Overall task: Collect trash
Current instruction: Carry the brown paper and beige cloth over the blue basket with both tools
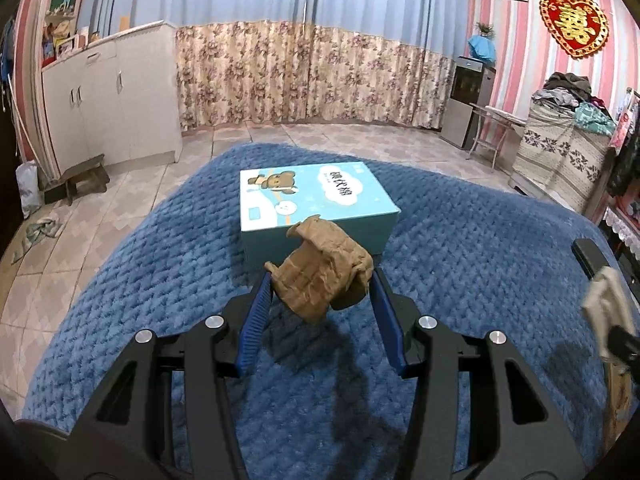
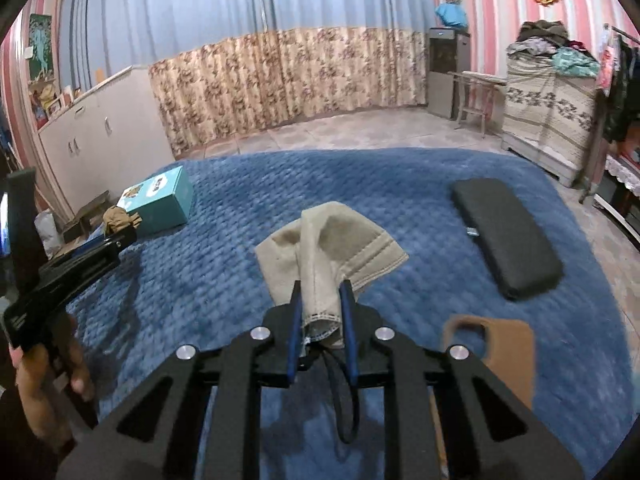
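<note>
A crumpled brown paper wad [image 1: 324,276] hangs above the blue blanket [image 1: 460,248], and my left gripper [image 1: 322,276] is shut on it between its blue pads. Just behind it lies a light-blue box with a bear picture [image 1: 312,200]. My right gripper [image 2: 321,286] is shut on a beige face mask [image 2: 332,244], whose dark ear loop dangles below the fingers. The right wrist view also shows the left gripper [image 2: 120,236] with the brown wad [image 2: 120,216] at the far left, held by a hand [image 2: 44,384]. The mask [image 1: 608,304] shows at the right edge of the left wrist view.
A black padded case [image 2: 506,236] lies on the blanket to the right, and a brown phone case [image 2: 504,352] sits close under the right gripper. Beyond the bed are a tiled floor [image 1: 132,196], white cabinets [image 1: 108,96], a small stool [image 1: 84,180] and floral curtains.
</note>
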Demonstrator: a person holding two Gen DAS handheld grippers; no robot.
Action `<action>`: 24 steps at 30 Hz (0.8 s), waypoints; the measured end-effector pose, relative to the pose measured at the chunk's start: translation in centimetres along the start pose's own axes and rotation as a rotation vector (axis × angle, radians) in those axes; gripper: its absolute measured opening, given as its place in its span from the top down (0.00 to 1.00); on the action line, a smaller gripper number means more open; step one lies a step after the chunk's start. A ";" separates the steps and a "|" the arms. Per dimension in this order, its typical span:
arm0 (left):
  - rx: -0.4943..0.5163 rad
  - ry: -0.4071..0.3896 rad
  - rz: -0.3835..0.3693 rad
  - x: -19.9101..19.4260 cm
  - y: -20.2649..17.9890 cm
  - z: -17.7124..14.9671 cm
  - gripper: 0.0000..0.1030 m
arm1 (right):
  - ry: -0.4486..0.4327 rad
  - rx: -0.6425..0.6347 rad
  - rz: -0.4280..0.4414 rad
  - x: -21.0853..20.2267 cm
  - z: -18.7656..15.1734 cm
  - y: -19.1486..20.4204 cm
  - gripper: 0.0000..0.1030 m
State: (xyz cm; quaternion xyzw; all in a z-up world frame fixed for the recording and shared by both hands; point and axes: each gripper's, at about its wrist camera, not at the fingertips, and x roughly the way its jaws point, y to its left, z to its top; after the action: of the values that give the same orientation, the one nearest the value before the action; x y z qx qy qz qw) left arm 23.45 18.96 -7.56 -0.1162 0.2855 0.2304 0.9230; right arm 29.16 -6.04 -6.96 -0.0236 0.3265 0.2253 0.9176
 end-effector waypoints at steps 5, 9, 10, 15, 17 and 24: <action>0.014 0.004 -0.012 0.0 -0.3 0.1 0.53 | -0.029 0.039 -0.045 -4.3 -1.1 -3.5 0.82; 0.003 -0.006 -0.007 -0.3 0.0 0.2 0.53 | -0.042 0.048 -0.095 -7.8 -2.4 -6.1 0.82; 0.006 -0.011 -0.013 -0.4 -0.1 0.1 0.53 | -0.043 0.046 -0.106 -8.5 -2.7 -6.5 0.82; 0.042 -0.021 -0.103 -1.6 -1.3 0.1 0.53 | -0.048 0.047 -0.156 -12.1 -4.7 -9.4 0.82; 0.062 -0.022 -0.135 -2.8 -2.4 0.0 0.53 | -0.061 0.056 -0.172 -13.5 -5.2 -10.6 0.82; 0.071 0.013 -0.208 -6.3 -5.4 -1.7 0.53 | -0.123 0.055 -0.212 -16.9 -6.6 -13.4 0.82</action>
State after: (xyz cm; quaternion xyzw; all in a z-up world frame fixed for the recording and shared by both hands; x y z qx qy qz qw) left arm 20.67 11.43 -4.83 -0.1138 0.2861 0.1223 0.9435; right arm 19.43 -26.03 -3.18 -0.0190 0.2711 0.1191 0.9550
